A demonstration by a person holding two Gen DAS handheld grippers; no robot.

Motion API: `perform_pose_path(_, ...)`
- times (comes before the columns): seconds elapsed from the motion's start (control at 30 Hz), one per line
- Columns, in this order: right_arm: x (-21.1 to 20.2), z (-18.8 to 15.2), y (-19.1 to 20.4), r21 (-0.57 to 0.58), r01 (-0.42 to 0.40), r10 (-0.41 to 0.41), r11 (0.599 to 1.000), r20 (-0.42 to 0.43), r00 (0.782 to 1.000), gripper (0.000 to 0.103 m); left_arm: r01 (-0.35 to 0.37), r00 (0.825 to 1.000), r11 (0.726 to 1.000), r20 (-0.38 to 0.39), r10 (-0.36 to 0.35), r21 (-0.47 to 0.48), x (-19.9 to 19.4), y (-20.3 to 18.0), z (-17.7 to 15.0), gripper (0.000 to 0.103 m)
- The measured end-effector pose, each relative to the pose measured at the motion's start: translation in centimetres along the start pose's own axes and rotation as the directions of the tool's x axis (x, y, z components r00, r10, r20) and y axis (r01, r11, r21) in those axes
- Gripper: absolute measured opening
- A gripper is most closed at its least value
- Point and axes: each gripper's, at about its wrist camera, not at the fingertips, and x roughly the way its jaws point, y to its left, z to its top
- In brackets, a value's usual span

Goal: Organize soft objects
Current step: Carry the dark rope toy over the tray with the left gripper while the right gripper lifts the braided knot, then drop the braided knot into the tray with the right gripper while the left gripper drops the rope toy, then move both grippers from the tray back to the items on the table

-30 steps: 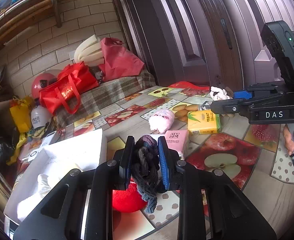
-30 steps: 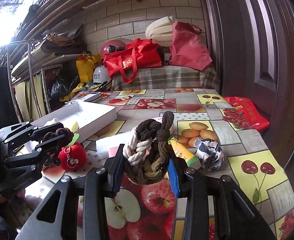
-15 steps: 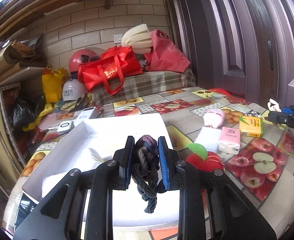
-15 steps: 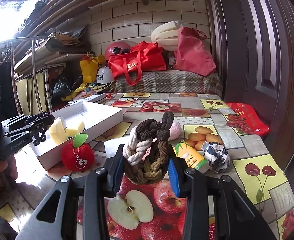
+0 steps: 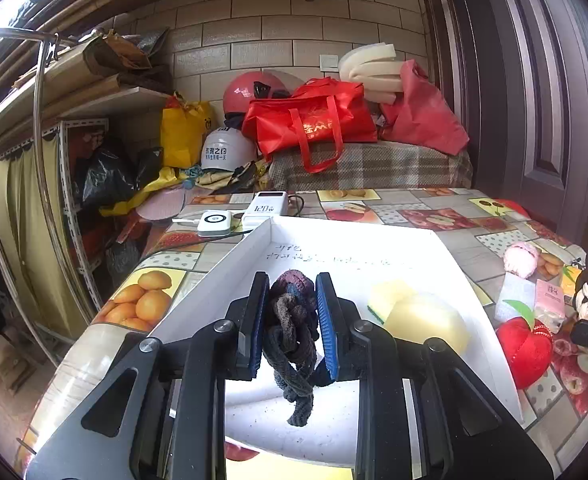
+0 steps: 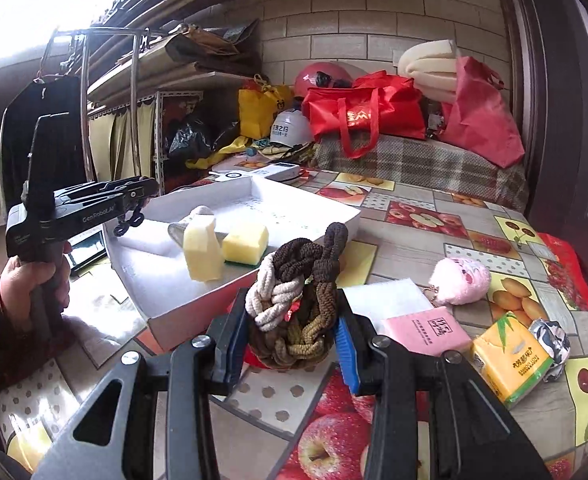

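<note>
My left gripper (image 5: 289, 320) is shut on a dark braided rope toy (image 5: 291, 344) and holds it above the white box (image 5: 374, 240); this gripper shows in the right wrist view (image 6: 133, 200) at the box's left side. The box holds a yellow sponge (image 6: 245, 244) and a pale foam block (image 6: 201, 248). My right gripper (image 6: 289, 340) is shut on a brown and white braided rope toy (image 6: 298, 300) above the table, right of the box. A red apple plush (image 5: 524, 344) lies beside the box, mostly hidden behind the right gripper.
On the fruit-print tablecloth (image 6: 414, 216) lie a pink plush (image 6: 460, 282), a pink tissue pack (image 6: 426, 330), a yellow tissue pack (image 6: 510, 360), a white foam sheet (image 6: 390, 296) and a crumpled wrapper (image 6: 552, 338). Power banks (image 5: 263, 208) sit behind the box. Bags and helmets crowd the back.
My left gripper has swung left with the dark rope toy, from beside the box to over its inside. My right gripper has stayed nearly still with its rope toy.
</note>
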Motion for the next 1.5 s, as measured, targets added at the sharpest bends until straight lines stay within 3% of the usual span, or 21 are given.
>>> perform_pose_path(0.27, 4.0, 2.0, 5.8, -0.064, -0.141, 0.139, 0.988, -0.022, 0.990, 0.038, -0.005, 1.000, 1.000, -0.028, 0.004, -0.022, 1.4, 0.6, 0.5, 0.023)
perform_pose_path(0.5, 8.8, 2.8, 5.7, 0.030, -0.213, 0.216, 0.976, -0.166, 0.962, 0.038, -0.008, 0.997, 0.996, -0.081, 0.000, -0.090, 3.9, 1.9, 1.0, 0.024)
perform_pose_path(0.83, 13.4, 4.7, 4.4, 0.087, -0.084, 0.100, 0.993, -0.199, 0.975, 0.038, -0.036, 0.991, 0.995, -0.134, 0.023, -0.092, 6.5, 2.0, 1.5, 0.024)
perform_pose_path(1.07, 13.2, 5.0, 4.7, 0.070, -0.055, 0.067, 0.996, -0.187, 0.980, 0.041, -0.061, 0.987, 0.994, -0.152, 0.047, -0.090, 7.1, 2.1, 1.6, 0.026)
perform_pose_path(1.13, 13.0, 5.1, 4.9, 0.056, -0.044, 0.053, 0.997, -0.180, 0.982, 0.046, -0.093, 0.987, 0.993, -0.136, 0.082, -0.074, 6.8, 1.8, 1.6, 0.036)
perform_pose_path(1.17, 13.0, 5.1, 5.0, 0.053, -0.040, 0.049, 0.998, -0.176, 0.983, 0.058, -0.110, 0.987, 0.992, -0.125, 0.101, -0.064, 6.6, 1.6, 1.6, 0.041)
perform_pose_path(1.2, 12.9, 5.2, 4.9, 0.053, -0.036, 0.044, 0.998, -0.173, 0.984, 0.081, -0.122, 0.987, 0.991, -0.114, 0.115, -0.057, 6.3, 1.4, 1.6, 0.065)
perform_pose_path(1.23, 13.0, 5.2, 4.9, 0.054, -0.033, 0.042, 0.998, -0.173, 0.984, 0.092, -0.126, 0.987, 0.991, -0.105, 0.120, -0.052, 6.2, 1.3, 1.6, 0.097)
perform_pose_path(1.27, 13.0, 5.2, 4.8, 0.054, -0.031, 0.040, 0.998, -0.175, 0.984, 0.103, -0.129, 0.988, 0.990, -0.090, 0.125, -0.051, 5.9, 1.3, 1.6, 0.103)
perform_pose_path(1.5, 12.8, 5.4, 5.5, 0.006, -0.009, 0.010, 1.000, -0.155, 0.988, 0.103, -0.184, 0.982, 0.981, -0.047, 0.182, -0.061, 5.1, 1.4, 1.6, 0.103)
